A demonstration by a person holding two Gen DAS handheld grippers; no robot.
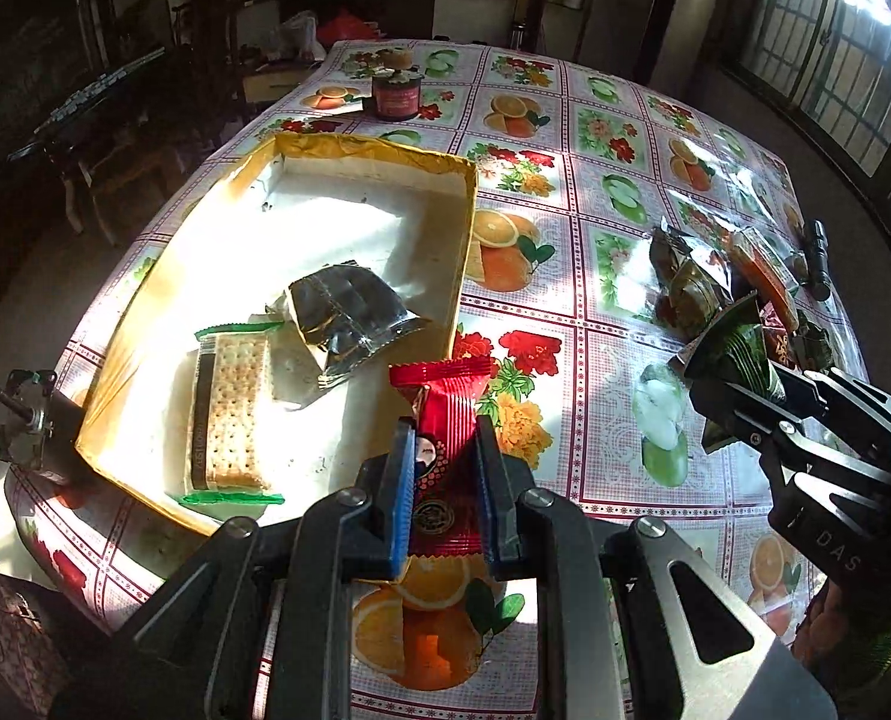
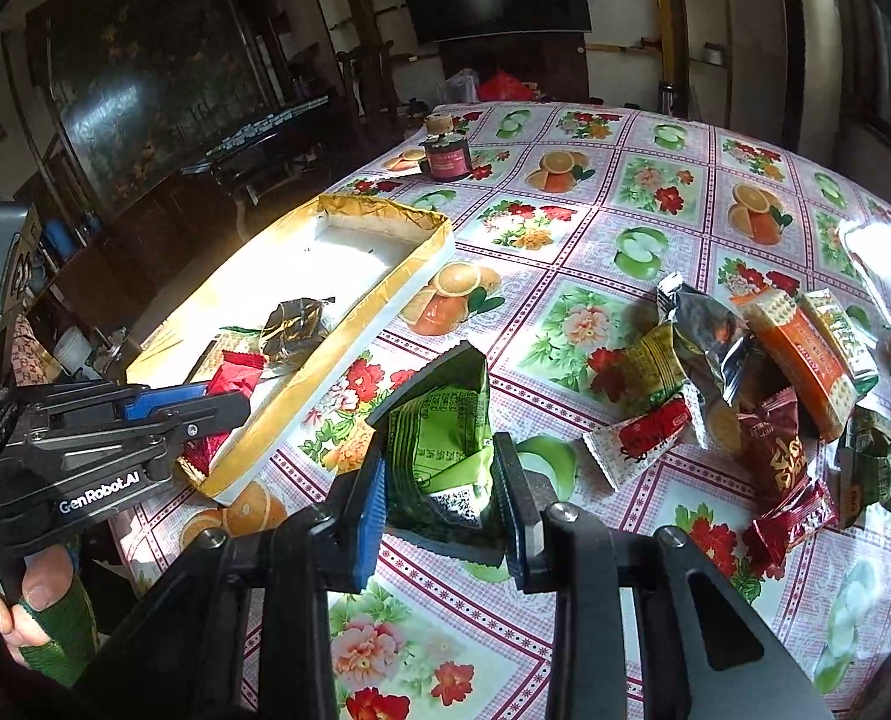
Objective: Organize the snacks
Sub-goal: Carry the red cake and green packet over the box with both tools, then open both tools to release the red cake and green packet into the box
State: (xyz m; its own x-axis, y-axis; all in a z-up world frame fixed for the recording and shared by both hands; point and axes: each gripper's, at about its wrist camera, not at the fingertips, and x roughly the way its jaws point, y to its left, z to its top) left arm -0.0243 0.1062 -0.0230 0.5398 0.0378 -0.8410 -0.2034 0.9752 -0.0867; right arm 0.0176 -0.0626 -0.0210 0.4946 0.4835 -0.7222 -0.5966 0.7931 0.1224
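On the table [image 1: 613,300] the box [image 1: 466,228] lies to my left; in it a cracker pack [image 1: 229,414] sits before a foil pouch [image 1: 349,318]; the snack heap [image 2: 763,360] lies right; a jar [image 1: 394,97] stands behind the box.

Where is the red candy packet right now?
The red candy packet is pinched in the left gripper, held at the near right corner of the yellow box, left of the right gripper's green packet.
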